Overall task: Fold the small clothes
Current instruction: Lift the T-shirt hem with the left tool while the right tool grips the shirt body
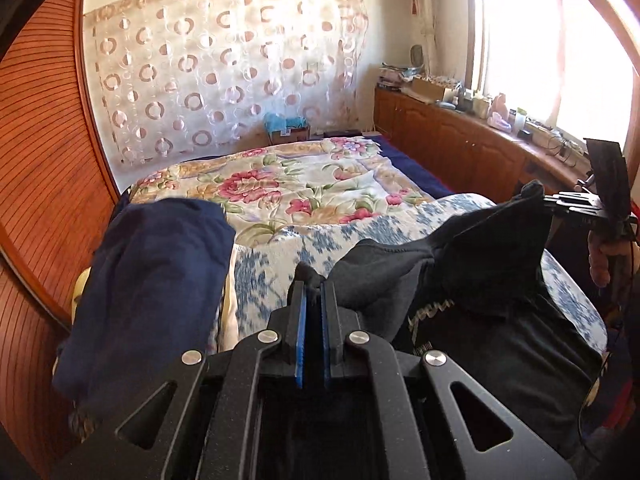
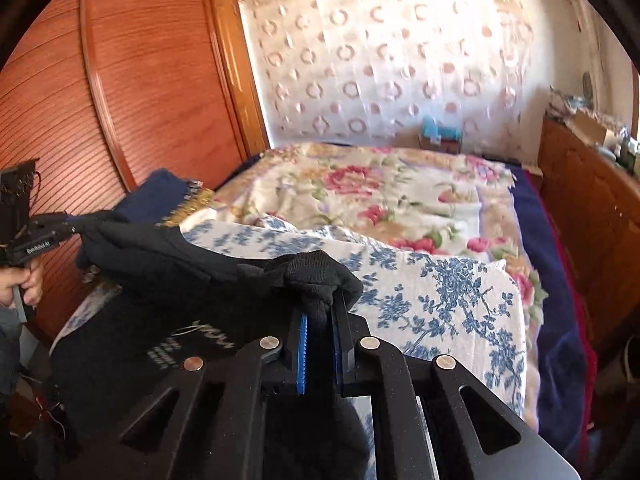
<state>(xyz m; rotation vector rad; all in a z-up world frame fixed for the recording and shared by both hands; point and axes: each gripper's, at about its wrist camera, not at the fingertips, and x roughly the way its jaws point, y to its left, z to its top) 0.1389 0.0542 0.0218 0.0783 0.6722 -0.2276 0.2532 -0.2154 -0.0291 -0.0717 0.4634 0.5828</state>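
Note:
A small black garment [image 1: 472, 276] with pale lettering hangs stretched between my two grippers above the blue-flowered sheet [image 1: 272, 264]. My left gripper [image 1: 314, 286] is shut on one bunched corner of it. My right gripper [image 2: 322, 304] is shut on the other corner, with black cloth [image 2: 316, 276] bunched over its fingertips. Each gripper shows at the edge of the other's view: the right one [image 1: 560, 202] at far right, the left one [image 2: 60, 222] at far left. The garment's lower part [image 2: 132, 340] droops toward the bed's near edge.
A folded navy garment [image 1: 152, 288] lies on the bed's left side, next to the wooden wardrobe [image 1: 40, 168]. A rose-patterned blanket [image 1: 288, 184] covers the far bed. A cluttered wooden cabinet [image 1: 460, 136] runs along the right under the window.

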